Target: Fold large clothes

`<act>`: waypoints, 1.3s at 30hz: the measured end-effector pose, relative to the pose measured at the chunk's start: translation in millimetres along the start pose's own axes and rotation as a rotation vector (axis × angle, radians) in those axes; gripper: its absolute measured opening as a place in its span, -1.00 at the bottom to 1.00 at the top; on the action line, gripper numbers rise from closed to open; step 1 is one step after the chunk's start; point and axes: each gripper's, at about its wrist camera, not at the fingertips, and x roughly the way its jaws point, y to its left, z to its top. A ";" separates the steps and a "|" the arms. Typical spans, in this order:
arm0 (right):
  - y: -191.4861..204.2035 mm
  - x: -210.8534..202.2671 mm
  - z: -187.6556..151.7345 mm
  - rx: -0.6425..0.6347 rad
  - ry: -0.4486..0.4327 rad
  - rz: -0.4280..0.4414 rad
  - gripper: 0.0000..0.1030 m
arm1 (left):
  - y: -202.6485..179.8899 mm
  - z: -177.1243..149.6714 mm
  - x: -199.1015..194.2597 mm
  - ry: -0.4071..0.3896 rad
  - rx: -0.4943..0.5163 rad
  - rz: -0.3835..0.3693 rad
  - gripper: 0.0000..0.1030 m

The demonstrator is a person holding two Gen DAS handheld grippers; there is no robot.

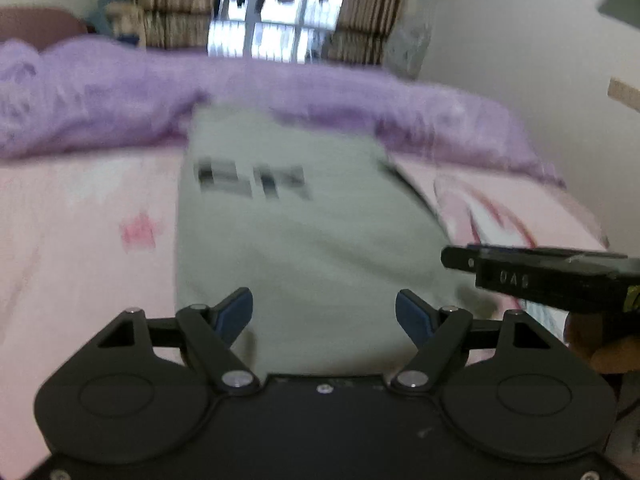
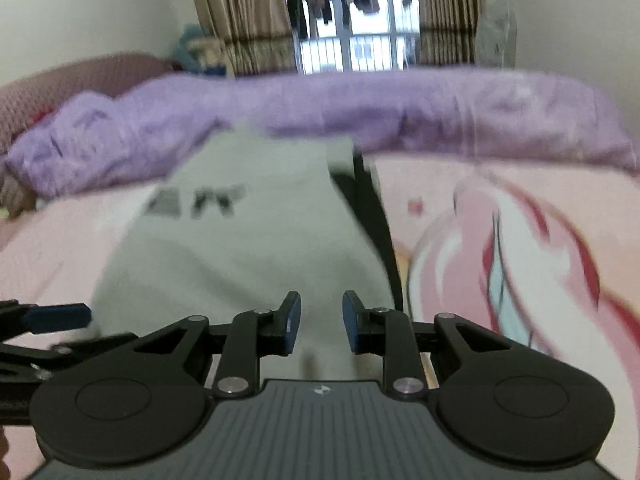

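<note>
A bed point(image 1: 80, 216) with a pale pink printed sheet fills the lower part of both views, in a room with white walls. On the sheet lies the pale grey-green garment point(image 1: 288, 240), folded into a long upright strip that runs from just ahead of the grippers away to the far side of the bed; dark block lettering point(image 1: 252, 178) sits on its upper half (too blurred to read), and a dark edge point(image 2: 372, 216) of cloth shows along its right side in the right wrist view. Its far end touches or slips under a rumpled purple blanket point(image 1: 120, 92) that stretches across the whole width of the bed. The left gripper point(image 1: 324, 312) hangs above the near end of the garment with its blue-padded fingers point(image 1: 234, 314) spread wide and nothing between them. The right gripper point(image 2: 320, 320) is over the garment's near right part, its fingers point(image 2: 290, 322) standing only a narrow gap apart, with no cloth caught in that gap. Each gripper shows at the edge of the other's view, so they are side by side. To the right of the garment the sheet carries a large pink and red cartoon print point(image 2: 516, 264). Beyond the blanket, brown striped curtains point(image 2: 240, 12) frame a bright window point(image 2: 352, 20) with bars.
</note>
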 end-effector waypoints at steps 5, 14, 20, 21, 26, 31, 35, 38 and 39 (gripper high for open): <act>3.2 29.2 37.6 -0.011 -0.036 0.023 -0.43 | 17.9 44.0 25.5 -0.032 -0.018 0.033 0.53; -11.5 87.7 20.5 0.013 0.065 -0.021 -0.48 | 31.3 21.5 79.4 0.074 -0.003 0.086 0.51; -11.9 79.6 19.5 0.006 0.066 -0.027 -0.47 | 27.0 21.4 75.7 0.078 0.000 0.103 0.51; -11.8 74.6 20.1 0.007 0.063 -0.030 -0.47 | 26.3 22.3 71.8 0.075 -0.010 0.100 0.51; -11.6 29.1 17.3 0.031 0.009 0.013 -0.43 | 24.1 18.3 35.1 0.051 -0.065 0.048 0.53; -7.7 -5.8 -2.3 0.014 -0.004 0.021 -0.41 | 8.2 -5.4 2.0 0.024 -0.022 0.063 0.53; -7.7 1.7 -18.8 0.017 0.051 0.007 -0.41 | 4.3 -29.2 5.1 0.069 -0.037 0.060 0.54; -8.7 13.2 -31.7 0.025 0.093 -0.014 -0.43 | 2.6 -39.9 13.1 0.079 0.006 0.068 0.59; -8.4 15.4 -36.8 0.029 0.099 -0.016 -0.43 | 3.7 -42.7 16.3 0.090 -0.001 0.068 0.60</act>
